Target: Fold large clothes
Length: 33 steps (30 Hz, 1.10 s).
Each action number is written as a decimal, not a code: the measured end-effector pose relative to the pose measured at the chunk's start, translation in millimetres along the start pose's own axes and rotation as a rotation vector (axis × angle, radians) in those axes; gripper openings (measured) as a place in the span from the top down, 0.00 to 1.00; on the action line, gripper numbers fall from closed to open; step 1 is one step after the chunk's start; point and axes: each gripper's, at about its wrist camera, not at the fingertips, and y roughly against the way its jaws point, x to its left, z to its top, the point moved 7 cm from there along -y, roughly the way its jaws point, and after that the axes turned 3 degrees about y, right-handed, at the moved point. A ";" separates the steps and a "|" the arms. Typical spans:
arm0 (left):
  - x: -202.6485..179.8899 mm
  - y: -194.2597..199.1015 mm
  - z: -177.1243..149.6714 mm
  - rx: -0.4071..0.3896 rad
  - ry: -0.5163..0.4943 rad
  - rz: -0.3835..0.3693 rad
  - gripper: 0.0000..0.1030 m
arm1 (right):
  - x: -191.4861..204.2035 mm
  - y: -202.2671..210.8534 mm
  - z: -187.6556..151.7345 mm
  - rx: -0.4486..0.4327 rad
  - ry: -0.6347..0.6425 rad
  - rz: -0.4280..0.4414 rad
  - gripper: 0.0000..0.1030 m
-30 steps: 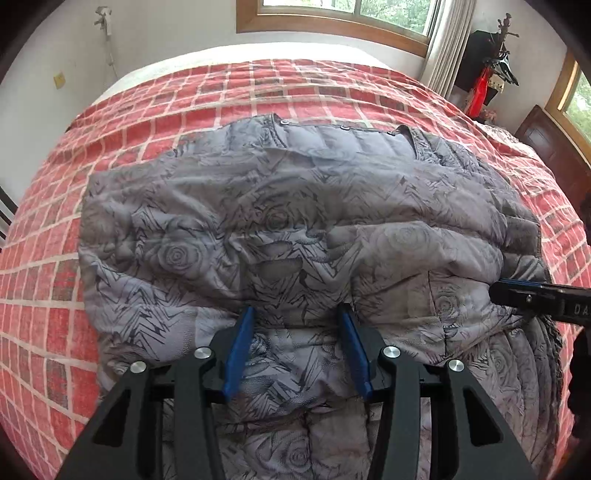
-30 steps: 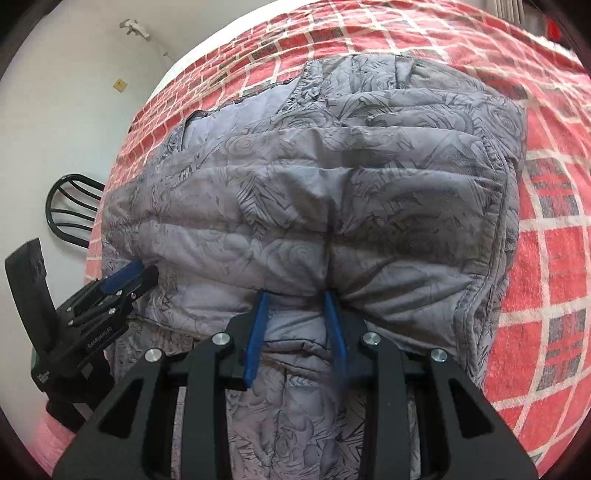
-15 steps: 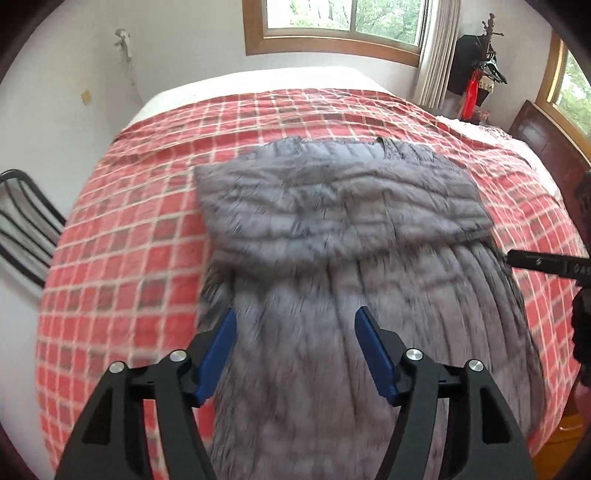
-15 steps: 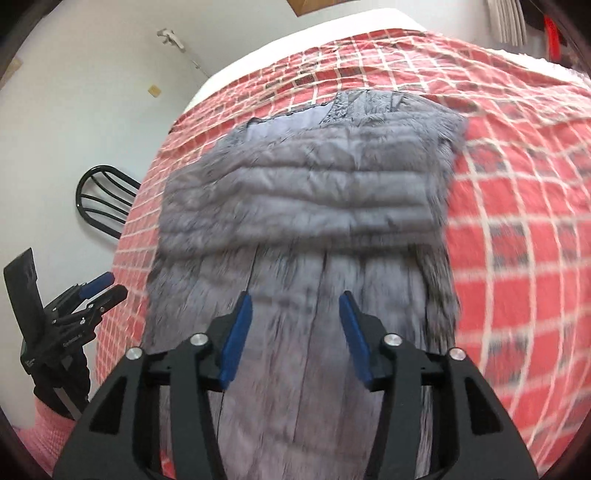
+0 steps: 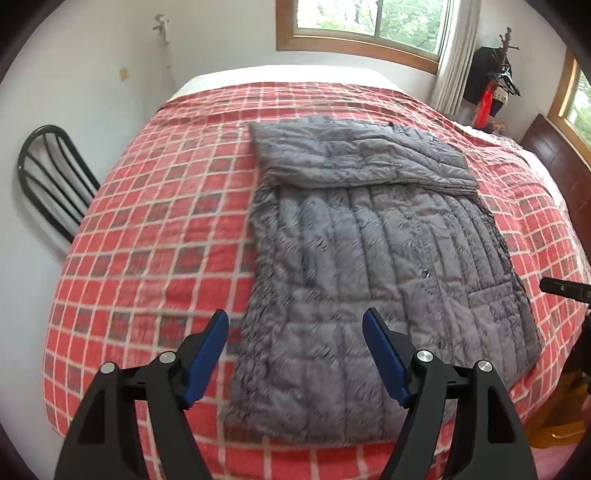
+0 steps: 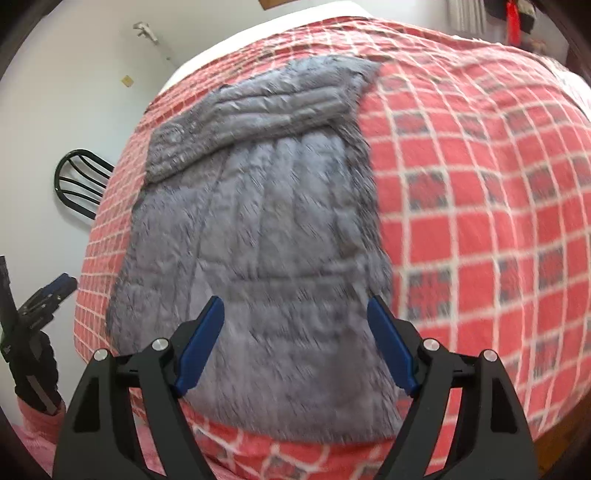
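One of each on the bed
One grey quilted coat (image 5: 373, 258) on one red checked bedspread (image 5: 155, 229); one black chair (image 5: 51, 177), two windows (image 5: 373, 22), two grippers.

We found no text, label, brand, number or sign that could be read in either view. The left gripper (image 6: 44, 302), seen from the right wrist, bore small pale marks on its black body, but they were too blurred and small for us to make out.
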 end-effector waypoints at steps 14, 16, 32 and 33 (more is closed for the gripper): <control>54.1 -25.3 -60.3 0.107 0.050 0.074 0.27 | -29.1 -15.2 -58.6 0.085 -0.049 -0.038 0.23; 67.5 -37.4 -73.6 0.140 0.099 0.040 0.27 | -35.2 -19.4 -64.6 0.097 -0.065 -0.036 0.23; 73.8 -81.8 -101.0 0.213 0.241 -0.170 0.27 | -44.6 -35.2 -79.8 0.114 -0.065 0.006 0.23; 72.1 -83.3 -100.0 0.214 0.237 -0.170 0.27 | -42.6 -36.9 -79.5 0.115 -0.062 0.008 0.23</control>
